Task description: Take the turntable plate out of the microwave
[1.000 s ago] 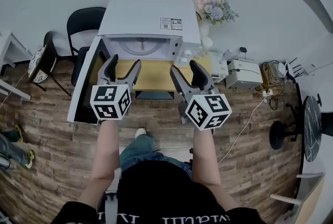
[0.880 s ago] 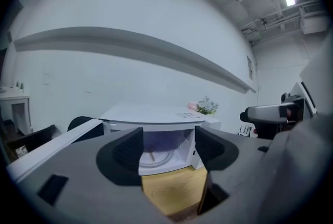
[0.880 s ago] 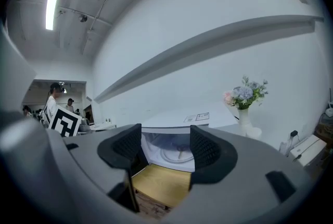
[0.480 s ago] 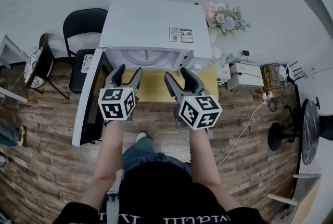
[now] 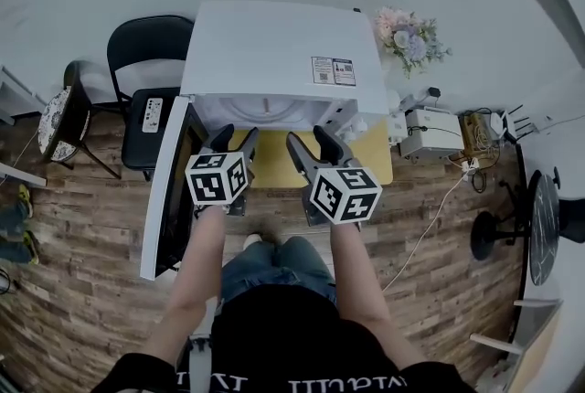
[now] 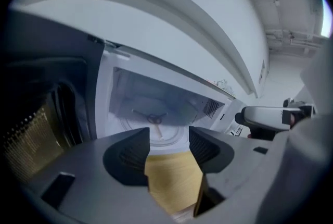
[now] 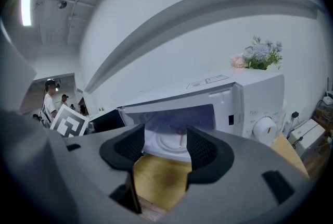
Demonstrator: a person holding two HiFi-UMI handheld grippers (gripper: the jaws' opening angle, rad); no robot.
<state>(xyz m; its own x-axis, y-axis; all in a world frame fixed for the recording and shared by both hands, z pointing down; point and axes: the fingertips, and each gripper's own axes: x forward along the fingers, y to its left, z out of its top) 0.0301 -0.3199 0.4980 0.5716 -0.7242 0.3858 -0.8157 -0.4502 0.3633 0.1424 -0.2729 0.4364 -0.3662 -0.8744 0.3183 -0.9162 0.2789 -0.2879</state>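
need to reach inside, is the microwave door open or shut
Open: the door stands out to the left, and the turntable plate shows inside.

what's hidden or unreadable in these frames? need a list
- Turntable plate: in the left gripper view its near rim is hidden behind the left gripper, whose jaws, with nothing between them, have just been closing. In the head view the roof of the microwave covers it.
- Label on the microwave top: head view, print too small.
- Dial markings: right gripper view, blurred.
- Open door: left gripper view, inner face too dark.
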